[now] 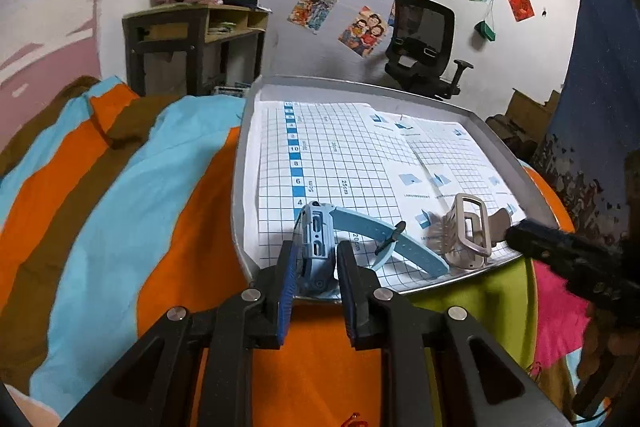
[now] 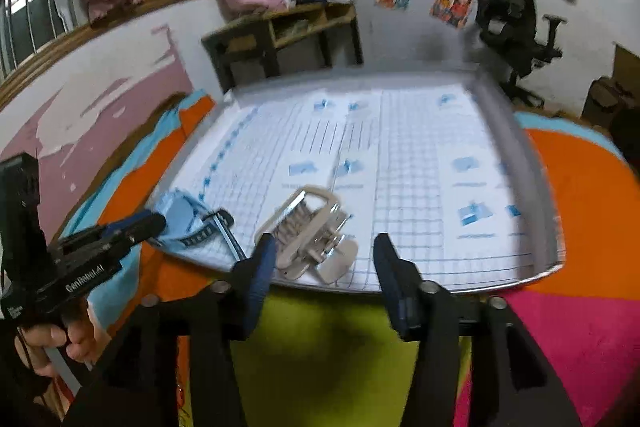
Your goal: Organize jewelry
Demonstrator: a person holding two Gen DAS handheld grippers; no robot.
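Pale blue rubber is pinched between the blue ridged pads of the left gripper (image 1: 316, 263): the case of a light blue wristwatch (image 1: 318, 243) is clamped edge-on at the near rim of a shallow metal tray (image 1: 240, 187), its perforated strap (image 1: 400, 243) trailing to the right across the paper, a dark buckle pin standing up from it. The watch's jaws-side face is hidden, so only the side with its slotted buttons is seen. The right gripper (image 2: 324, 275) is held spread wide, its two black fingers with blue pads well apart and closed on nothing; the left pad is just beside a beige plastic claw hair clip (image 2: 312, 231), and whether contact is made cannot be told because the right wrist view is blurred. The clip lies on its side near the tray's front edge, its curved teeth interlocked and a rectangular loop raised above them. A white sheet of gridded paper (image 1: 340, 155) with blue printed numbers and icons lines the tray. The tray rests on a fabric cover (image 1: 120, 187) patterned in broad orange, sky-blue, brown, lime and pink patches. A person's hand (image 2: 52, 343) is seen gripping the left tool's handle.
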